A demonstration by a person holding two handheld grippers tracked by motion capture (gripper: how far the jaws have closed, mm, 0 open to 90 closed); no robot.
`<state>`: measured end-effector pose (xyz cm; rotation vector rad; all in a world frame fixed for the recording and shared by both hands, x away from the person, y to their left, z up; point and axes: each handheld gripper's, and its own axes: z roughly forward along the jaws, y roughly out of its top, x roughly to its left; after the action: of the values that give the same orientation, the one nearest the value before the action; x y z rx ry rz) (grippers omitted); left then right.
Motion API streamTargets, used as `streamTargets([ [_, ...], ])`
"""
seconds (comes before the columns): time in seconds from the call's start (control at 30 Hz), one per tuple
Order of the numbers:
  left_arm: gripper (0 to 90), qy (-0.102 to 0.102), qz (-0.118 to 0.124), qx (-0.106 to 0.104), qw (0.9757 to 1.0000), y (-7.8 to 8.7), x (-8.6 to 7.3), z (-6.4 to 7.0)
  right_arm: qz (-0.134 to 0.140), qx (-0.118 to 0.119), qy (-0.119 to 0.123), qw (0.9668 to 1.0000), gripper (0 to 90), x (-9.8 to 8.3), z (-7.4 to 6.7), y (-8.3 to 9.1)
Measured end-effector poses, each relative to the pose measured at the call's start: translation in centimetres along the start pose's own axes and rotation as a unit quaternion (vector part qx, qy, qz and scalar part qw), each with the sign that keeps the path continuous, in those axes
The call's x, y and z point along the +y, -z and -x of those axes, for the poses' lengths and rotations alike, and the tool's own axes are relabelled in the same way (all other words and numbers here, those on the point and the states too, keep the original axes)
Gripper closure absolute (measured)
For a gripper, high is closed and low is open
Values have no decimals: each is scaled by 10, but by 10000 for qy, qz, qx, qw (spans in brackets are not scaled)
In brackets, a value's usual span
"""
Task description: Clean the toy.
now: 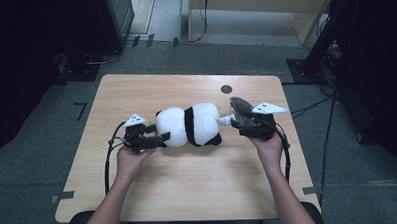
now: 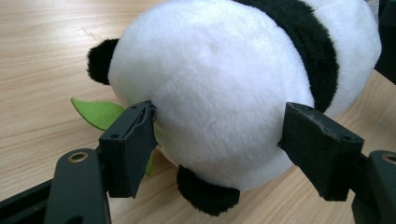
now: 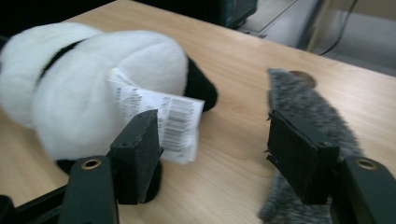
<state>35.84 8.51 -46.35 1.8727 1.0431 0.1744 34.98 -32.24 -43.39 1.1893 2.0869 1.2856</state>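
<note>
While the left hand-held gripper (image 2: 219,140) lightly straddles the round black-and-white plush panda (image 2: 224,84), the right hand-held gripper (image 3: 215,154) gapes empty beside its white tag (image 3: 159,121); plush may roll free.

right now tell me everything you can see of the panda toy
The panda toy is a round, plush-looking soft toy, white with a black band around its middle and small black paws. It lies on its side across the wooden table. A green leaf sticks out beneath one end, and a white barcode tag hangs from the other. The left tool has its jaws on either side of the rounded end, one pad touching the fur. The right tool sits open by the tag, not gripping it.
</note>
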Motion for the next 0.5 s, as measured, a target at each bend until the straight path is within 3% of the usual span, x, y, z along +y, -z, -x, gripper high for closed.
streamTargets([
  [0.1, 259, -10, -4, 12, 10000, 0, 0, 0, 184, -280, -70, 9994, 336, -7, 6, 0],
  [0.27, 257, -38, -43, -24, 10000, -2, 0, -1, 255, -705, -48, 9972, 339, -17, 16, -5],
  [0.43, 255, -14, -40, -17, 10000, -2, -2, -1, 545, -933, -447, 9931, 352, -25, 28, -12],
  [0.5, 255, -27, -35, -8, 10000, -2, -2, 0, 562, -1105, -434, 9913, 356, -29, 30, -19],
])
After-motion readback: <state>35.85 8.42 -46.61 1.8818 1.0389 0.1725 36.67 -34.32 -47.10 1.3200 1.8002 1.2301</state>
